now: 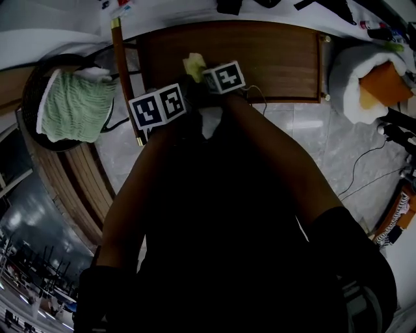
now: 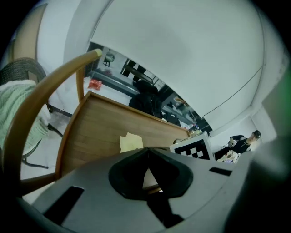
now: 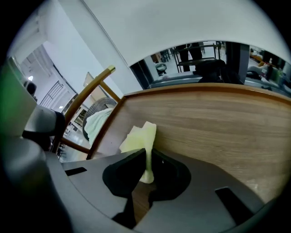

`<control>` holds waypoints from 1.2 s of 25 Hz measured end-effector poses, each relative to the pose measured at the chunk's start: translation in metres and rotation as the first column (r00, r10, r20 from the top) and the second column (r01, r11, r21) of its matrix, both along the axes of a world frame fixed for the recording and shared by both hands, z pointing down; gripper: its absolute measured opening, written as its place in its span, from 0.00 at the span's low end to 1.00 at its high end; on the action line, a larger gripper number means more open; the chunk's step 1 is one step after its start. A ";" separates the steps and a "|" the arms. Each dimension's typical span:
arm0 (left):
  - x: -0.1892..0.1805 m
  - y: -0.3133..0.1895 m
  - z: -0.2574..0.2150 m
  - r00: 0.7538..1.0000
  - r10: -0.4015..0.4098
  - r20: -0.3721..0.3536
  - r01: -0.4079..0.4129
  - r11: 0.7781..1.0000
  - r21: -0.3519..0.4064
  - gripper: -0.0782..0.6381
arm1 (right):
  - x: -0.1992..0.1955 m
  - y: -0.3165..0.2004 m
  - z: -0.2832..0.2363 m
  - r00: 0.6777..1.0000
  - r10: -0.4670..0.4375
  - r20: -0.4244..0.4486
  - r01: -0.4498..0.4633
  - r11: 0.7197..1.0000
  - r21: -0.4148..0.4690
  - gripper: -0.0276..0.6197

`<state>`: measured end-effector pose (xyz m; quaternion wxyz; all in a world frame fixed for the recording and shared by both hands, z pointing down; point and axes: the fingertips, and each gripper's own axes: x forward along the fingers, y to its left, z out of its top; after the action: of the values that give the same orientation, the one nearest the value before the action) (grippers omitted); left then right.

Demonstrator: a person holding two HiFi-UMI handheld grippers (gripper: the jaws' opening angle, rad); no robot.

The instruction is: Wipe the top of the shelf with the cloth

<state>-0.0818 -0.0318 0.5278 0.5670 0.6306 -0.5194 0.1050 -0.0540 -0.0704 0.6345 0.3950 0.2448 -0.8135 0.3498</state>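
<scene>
Yellow cloth [image 3: 138,136] clamped by right claw [image 3: 148,154]; head view hides that.

Head view: top third bright, white surface [image 1: 52,19] along top edge near blown out. Shelf [image 1: 260,58] top evenly lit, mid-brown, no hard shadows; faint sheen on floor [image 1: 312,130] tiles. Lower two-thirds badly underexposed, forearms [image 1: 273,162] & body almost a black silhouette. Strong fisheye: shelf's long edges bow.

Both gripper views: round black vignette in corners, soft diffuse light off white wall [image 2: 182,54], no glare. Left gripper [image 2: 148,152] & right gripper [image 3: 148,157] bodies close to lens, dim grey, soft-focus. Green smear at left view's right edge & right view's left edge. Cloth [image 3: 138,136] pale yellow, fairly sharp. Bkgd past shelf's far edge slightly blurred.
</scene>
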 end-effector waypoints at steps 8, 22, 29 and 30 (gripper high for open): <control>0.072 -0.016 0.022 0.996 0.085 -0.030 -0.086 0.996 -0.030 0.12 | 0.084 -0.024 0.001 0.998 0.037 -0.042 -0.036 0.999 0.029 0.11; 0.178 -0.048 0.025 0.980 0.178 -0.085 -0.179 0.984 -0.004 0.12 | 0.223 -0.064 -0.008 0.965 0.245 -0.096 -0.238 0.968 0.084 0.11; 0.222 -0.067 0.024 0.971 0.209 -0.116 -0.209 0.978 0.017 0.12 | 0.288 -0.086 -0.012 0.926 0.339 -0.164 -0.323 0.939 0.119 0.11; 0.227 -0.071 0.023 0.970 0.210 -0.120 -0.209 0.978 0.023 0.12 | 0.298 -0.089 -0.013 0.920 0.348 -0.182 -0.329 0.936 0.126 0.11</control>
<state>0.1452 -0.1024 0.5506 0.5802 0.6902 -0.4147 0.1228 0.2441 -0.1590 0.6217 0.3970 0.4338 -0.7301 0.3480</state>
